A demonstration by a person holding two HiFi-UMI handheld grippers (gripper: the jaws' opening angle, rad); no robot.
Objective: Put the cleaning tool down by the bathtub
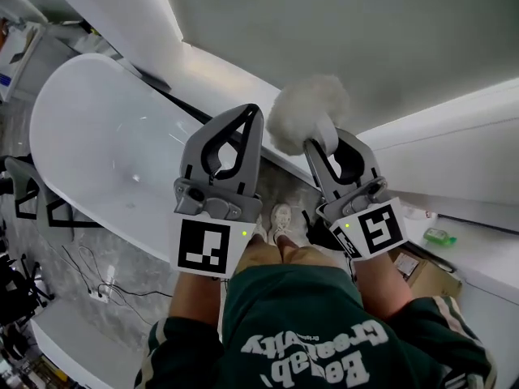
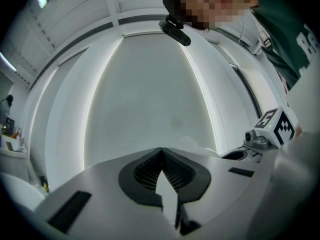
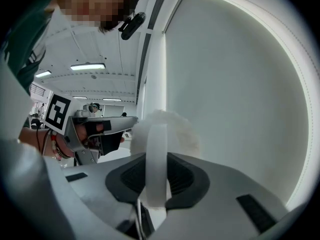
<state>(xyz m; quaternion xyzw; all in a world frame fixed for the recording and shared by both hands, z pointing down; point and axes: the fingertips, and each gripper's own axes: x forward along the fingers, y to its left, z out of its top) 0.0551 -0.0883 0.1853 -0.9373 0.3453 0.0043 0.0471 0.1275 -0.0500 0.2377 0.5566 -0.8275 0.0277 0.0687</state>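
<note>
The cleaning tool has a fluffy white head [image 1: 302, 117] on a flat white handle [image 3: 156, 160]. My right gripper [image 1: 326, 143] is shut on that handle, with the fluffy head [image 3: 167, 130] sticking out past the jaws toward the pale wall. My left gripper [image 1: 255, 112] is held just left of it, level, its jaws shut tip to tip with nothing between them [image 2: 161, 150]. The white bathtub [image 1: 57, 96] lies below and to the left of both grippers. Both grippers are held over the tub's near end and the floor.
A pair of pale shoes [image 1: 281, 221] stands on the grey floor beside the tub. A cardboard box [image 1: 423, 271] and a green bottle [image 1: 439, 236] on a white ledge [image 1: 486, 266] are at the right. Cables [image 1: 97, 284] and a black frame [image 1: 32, 203] lie left.
</note>
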